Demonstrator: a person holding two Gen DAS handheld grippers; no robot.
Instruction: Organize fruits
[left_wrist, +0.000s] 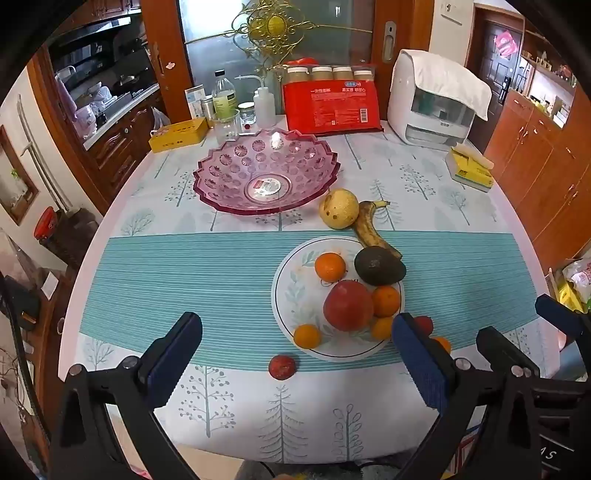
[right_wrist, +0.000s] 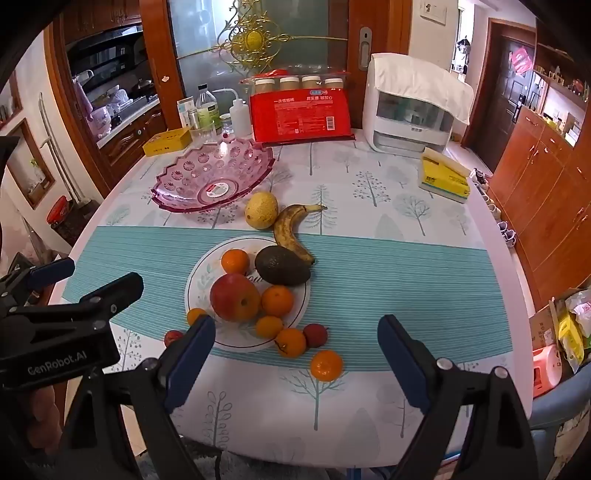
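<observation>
- The fruits lie ahead of both tongs: on the white plate (right_wrist: 301, 295) sit a red apple (right_wrist: 235, 297), an avocado (right_wrist: 282, 266) and several small oranges, one at the plate's far side (right_wrist: 235, 260) and one just right of the apple (right_wrist: 277, 301).
- Off the plate, near its close edge, are loose pieces on the cloth: an orange (right_wrist: 326, 365) lying nearest the right gripper (right_wrist: 295, 360), a small red fruit (right_wrist: 316, 335) beside another orange (right_wrist: 291, 342), and a second small red fruit (left_wrist: 282, 367) lying just ahead of the left gripper (left_wrist: 295, 356).
- Beyond the plate, a spotted banana (right_wrist: 291, 229) touches the avocado's far side, and a yellow pear (right_wrist: 261, 210) lies just beside the banana.
- Farther still and to the left stands the pink glass bowl (left_wrist: 207, 173), with nothing in it but a label at the bottom.
- Both pairs of tongs hang wide apart and carry nothing; they hover at the near table edge, side by side.
- Judgement: the sorting seems not yet begun. If the bowl is the goal, every fruit remains to be moved; the loose ones close by look the easiest first picks.
- At the table's far side: a red package (left_wrist: 332, 107), bottles, a yellow tin (left_wrist: 179, 134) and a white appliance (left_wrist: 432, 107).
</observation>
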